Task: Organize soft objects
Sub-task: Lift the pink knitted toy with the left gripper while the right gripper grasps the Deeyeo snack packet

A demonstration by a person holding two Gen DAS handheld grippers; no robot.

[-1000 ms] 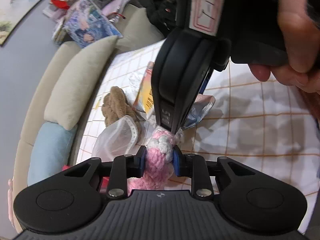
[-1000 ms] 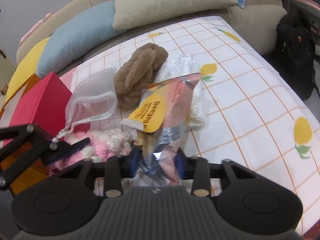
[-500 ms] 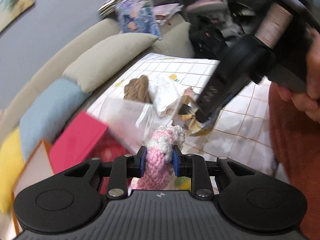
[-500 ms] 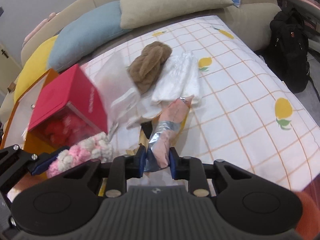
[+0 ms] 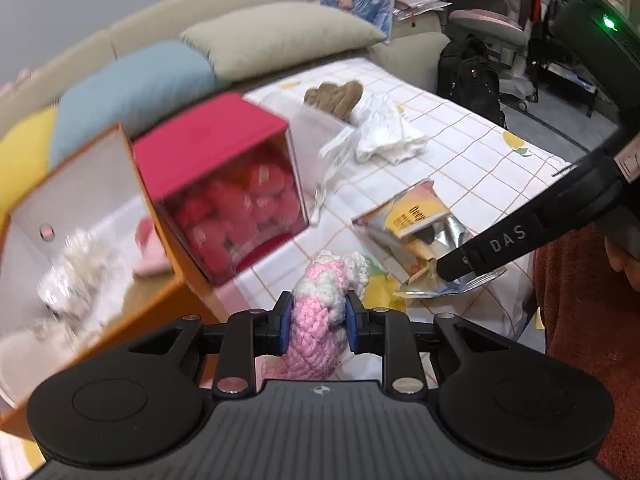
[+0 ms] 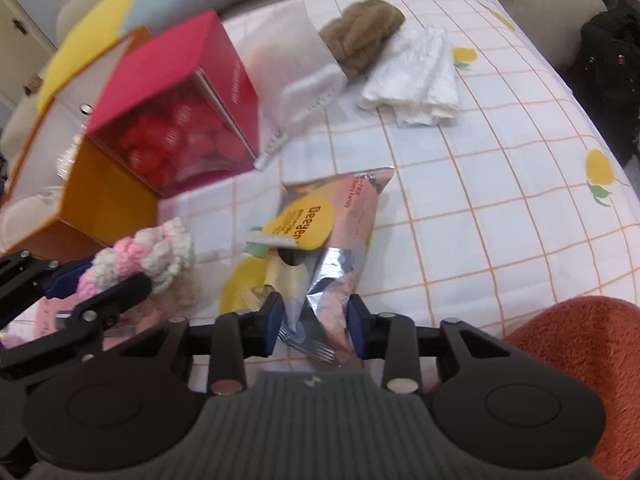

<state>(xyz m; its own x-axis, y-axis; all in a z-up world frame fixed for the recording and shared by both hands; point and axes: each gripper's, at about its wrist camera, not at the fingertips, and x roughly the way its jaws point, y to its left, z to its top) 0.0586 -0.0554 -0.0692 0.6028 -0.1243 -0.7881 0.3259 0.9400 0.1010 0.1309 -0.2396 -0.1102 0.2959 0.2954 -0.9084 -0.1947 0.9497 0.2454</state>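
Centrally, the left gripper (image 5: 316,322) is clamped on a pink-and-white crocheted piece (image 5: 320,316), held clear above the near edge of the bed (image 6: 500,200), close to the orange box (image 5: 100,208). The right gripper (image 6: 316,330) has its jaws partly apart around the foil end of a snack bag (image 6: 332,232); they have just been opening, and whether the pads press the foil or merely flank it cannot be told.

Progress, as judged: partial. The orange box, at the bed's left edge, already holds pale items too blurred to name, and a red box (image 6: 176,108) with a clear front full of red pieces leans against it. Neither carried item is yet placed.

Left on the checked sheet toward the far edge: a brown plush knot (image 6: 360,36), a folded white cloth (image 6: 416,76) beside it, and a translucent pouch (image 6: 288,68) overlapping the knot.

Obstructions: the tilted red box covers part of the orange box's opening, and the two grippers work near each other. Cushions (image 5: 280,40) line the far side.
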